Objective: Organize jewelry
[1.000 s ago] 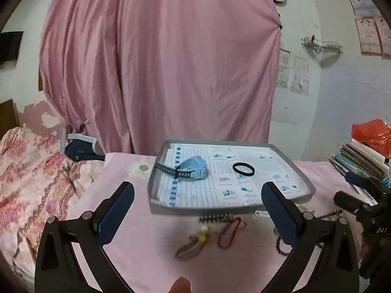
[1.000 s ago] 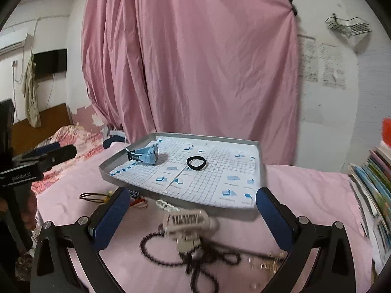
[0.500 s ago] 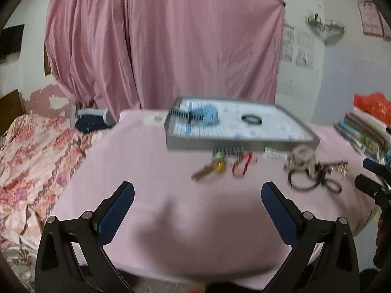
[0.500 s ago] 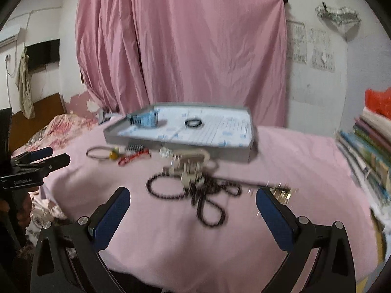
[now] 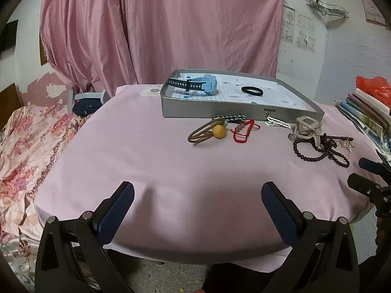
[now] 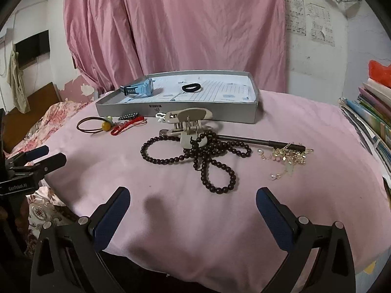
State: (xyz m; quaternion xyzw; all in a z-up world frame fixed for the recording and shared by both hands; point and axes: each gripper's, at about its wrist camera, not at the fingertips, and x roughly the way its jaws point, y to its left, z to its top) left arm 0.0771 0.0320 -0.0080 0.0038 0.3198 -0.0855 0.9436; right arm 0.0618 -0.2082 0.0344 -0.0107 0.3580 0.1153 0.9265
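Note:
A grey tray (image 5: 210, 111) (image 6: 176, 112) stands at the back of the pink table, holding a light blue watch (image 5: 202, 84) (image 6: 141, 88) and a black hair band (image 5: 252, 90) (image 6: 191, 88). In front of it lie a brown hair tie with a yellow bead (image 5: 207, 131) (image 6: 96, 124), a red cord bracelet (image 5: 242, 131) (image 6: 127, 127), a beige hair claw (image 6: 189, 124) (image 5: 306, 125), a dark bead string (image 6: 207, 156) (image 5: 320, 151), a dark hair stick (image 6: 259, 141) and a gold chain (image 6: 287, 157). My left gripper (image 5: 196, 204) and right gripper (image 6: 193, 201) are open and empty at the near table edge.
Stacked books (image 6: 371, 114) (image 5: 366, 109) sit at the right. A floral quilt (image 5: 27, 141) lies left of the table. A pink curtain (image 5: 158, 29) hangs behind. A small white chain (image 5: 277, 122) lies by the tray front.
Both grippers have pulled back from the tray toward the near table edge and lowered. The tray and loose jewelry look farther off. Nothing was picked up.

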